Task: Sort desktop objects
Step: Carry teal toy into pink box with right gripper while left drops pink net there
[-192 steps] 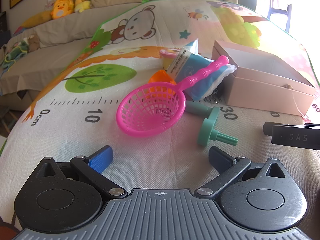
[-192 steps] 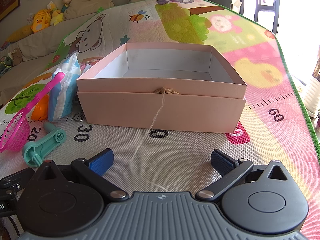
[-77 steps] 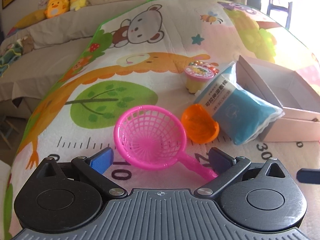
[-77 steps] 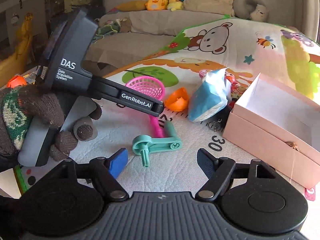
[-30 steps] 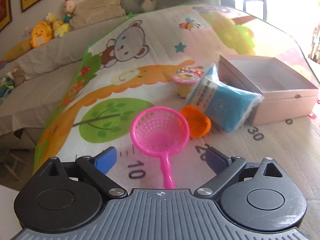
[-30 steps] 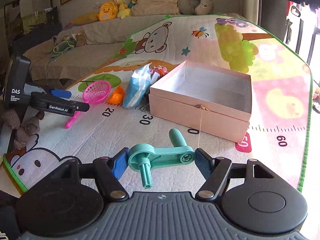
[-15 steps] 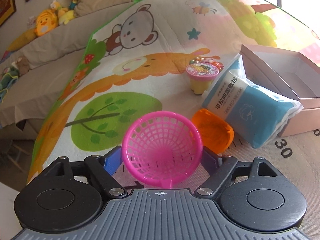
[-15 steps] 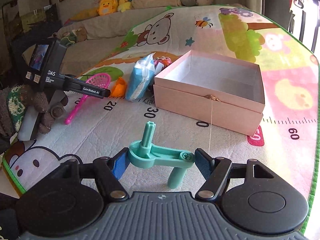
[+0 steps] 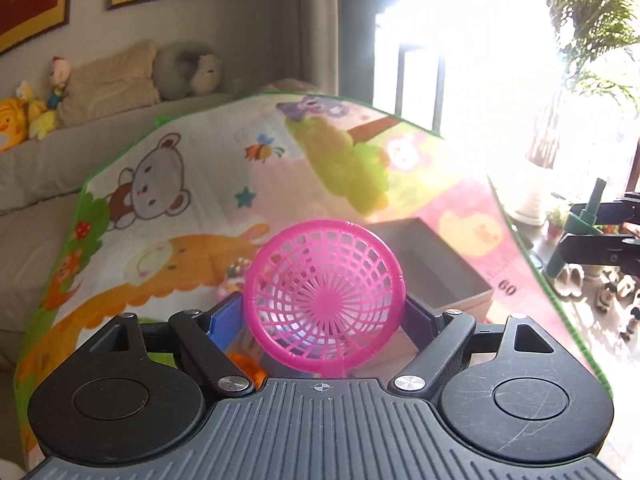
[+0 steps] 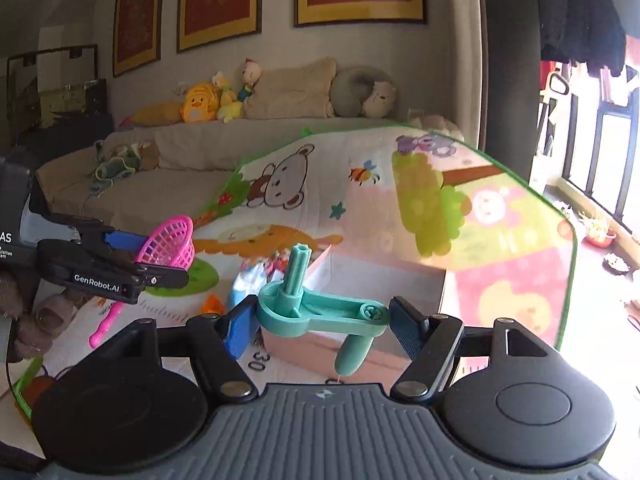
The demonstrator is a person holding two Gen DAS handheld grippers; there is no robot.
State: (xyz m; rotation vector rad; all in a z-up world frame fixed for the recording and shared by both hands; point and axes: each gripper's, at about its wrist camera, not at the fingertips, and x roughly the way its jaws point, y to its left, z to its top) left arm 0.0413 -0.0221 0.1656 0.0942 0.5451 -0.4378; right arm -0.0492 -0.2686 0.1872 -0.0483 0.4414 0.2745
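Note:
My left gripper [image 9: 324,316] is shut on the pink plastic strainer [image 9: 324,292], its basket facing the camera, lifted above the mat. In the right wrist view the strainer [image 10: 170,246] shows held in the left gripper [image 10: 160,260] at the left. My right gripper [image 10: 322,322] is shut on the teal crank handle [image 10: 320,312], held in the air; it also shows in the left wrist view [image 9: 588,216] at the far right. The open pink box [image 9: 436,268] lies on the mat behind the strainer, and partly hidden below the crank [image 10: 304,346].
A blue tissue pack [image 10: 246,280], an orange piece [image 10: 212,304] and a jelly cup [image 9: 234,280] lie on the cartoon play mat [image 10: 400,216] left of the box. A sofa with plush toys [image 10: 200,106] stands behind. A bright window is at the right.
Both grippers have risen and tilted up from the mat, carrying the strainer and the crank handle. The strainer has moved right, in front of the box.

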